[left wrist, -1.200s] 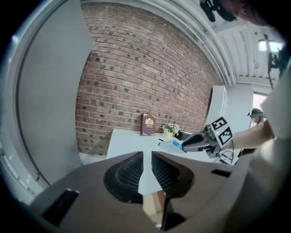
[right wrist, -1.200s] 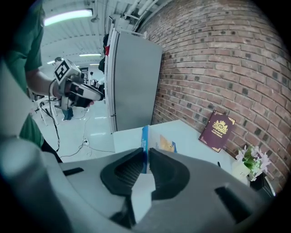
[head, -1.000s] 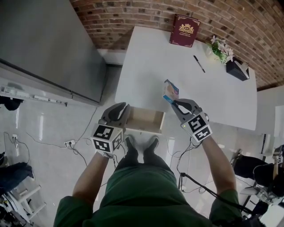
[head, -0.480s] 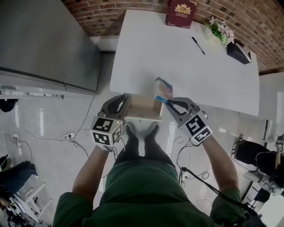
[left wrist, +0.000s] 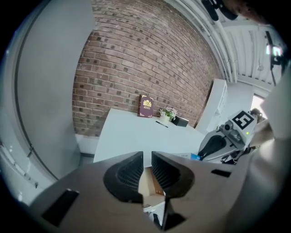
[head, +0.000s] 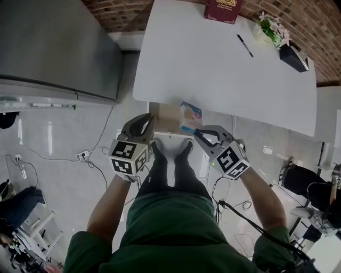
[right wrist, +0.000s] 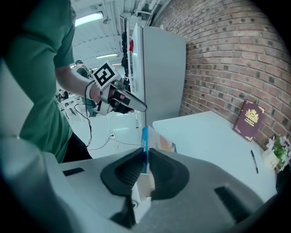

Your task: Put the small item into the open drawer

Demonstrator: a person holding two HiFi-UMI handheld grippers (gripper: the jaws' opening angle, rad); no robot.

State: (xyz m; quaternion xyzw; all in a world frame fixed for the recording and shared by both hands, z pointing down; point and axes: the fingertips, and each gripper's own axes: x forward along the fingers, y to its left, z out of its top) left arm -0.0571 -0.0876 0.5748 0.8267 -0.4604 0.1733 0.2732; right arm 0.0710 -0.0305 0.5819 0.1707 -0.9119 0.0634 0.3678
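Observation:
The small item is a flat blue and orange box (head: 190, 116), upright at the right end of the open wooden drawer (head: 166, 118). My right gripper (head: 196, 132) is shut on its lower edge; in the right gripper view the box (right wrist: 158, 142) stands up between the pads of that gripper (right wrist: 146, 157). My left gripper (head: 151, 123) hovers by the drawer's left end. Its jaws stand a narrow gap apart with nothing between them, and the drawer (left wrist: 148, 184) shows through the gap of the left gripper (left wrist: 148, 157). The drawer hangs under the white table's (head: 213, 69) front edge.
At the table's far side lie a red book (head: 224, 9), a pen (head: 245, 45), a small plant (head: 273, 27) and a black holder (head: 294, 57). A grey cabinet (head: 53, 48) stands at the left. Cables (head: 85, 157) trail on the floor by the person's feet (head: 170, 152).
The right gripper has carried the box leftward and down, from over the table's edge to the drawer's right end. The left gripper has sunk a little beside the drawer.

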